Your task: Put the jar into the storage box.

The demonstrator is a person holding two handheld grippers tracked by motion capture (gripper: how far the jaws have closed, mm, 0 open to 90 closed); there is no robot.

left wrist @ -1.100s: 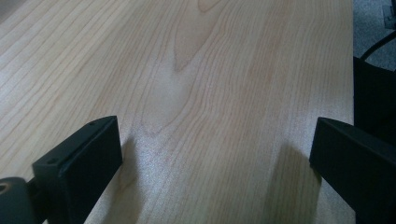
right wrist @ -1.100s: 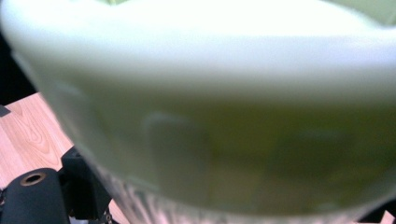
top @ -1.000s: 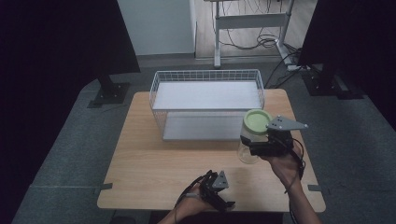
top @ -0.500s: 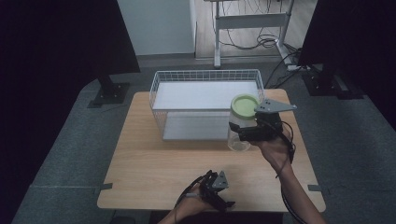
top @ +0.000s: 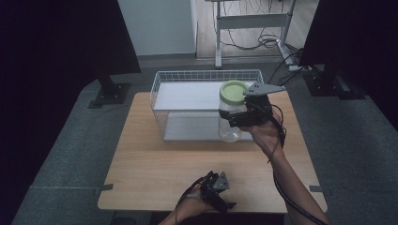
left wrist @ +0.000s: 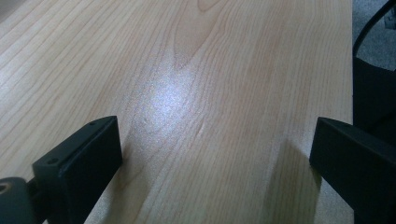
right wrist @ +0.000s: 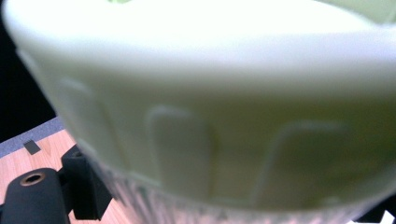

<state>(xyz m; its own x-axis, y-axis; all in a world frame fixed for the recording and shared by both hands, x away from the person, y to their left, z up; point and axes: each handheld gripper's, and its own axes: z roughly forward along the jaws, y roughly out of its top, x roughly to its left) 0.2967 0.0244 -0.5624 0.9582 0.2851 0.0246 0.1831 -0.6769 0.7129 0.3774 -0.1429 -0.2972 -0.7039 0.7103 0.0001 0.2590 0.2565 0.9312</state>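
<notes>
A clear glass jar point(top: 231, 122) with a pale green lid point(top: 233, 92) hangs in the air in front of the white wire basket point(top: 205, 76), over its right front corner. My right gripper point(top: 234, 117) is shut on the jar just below the lid. In the right gripper view the green lid point(right wrist: 210, 93) looms very close and blurred, with one black jaw beside the ribbed glass. My left gripper point(top: 217, 187) rests low at the table's near edge, open. In the left gripper view its two black jaws stand wide apart over bare wood point(left wrist: 196, 93).
The wooden table point(top: 155, 159) stands on grey carpet. The wire basket has a white liner and sits at the table's far side. Dark screens on stands flank the table left and right. A desk frame with cables stands behind.
My right gripper has carried the jar leftward and farther from the person, from the table's right side to the basket's front right corner. The left gripper has stayed put.
</notes>
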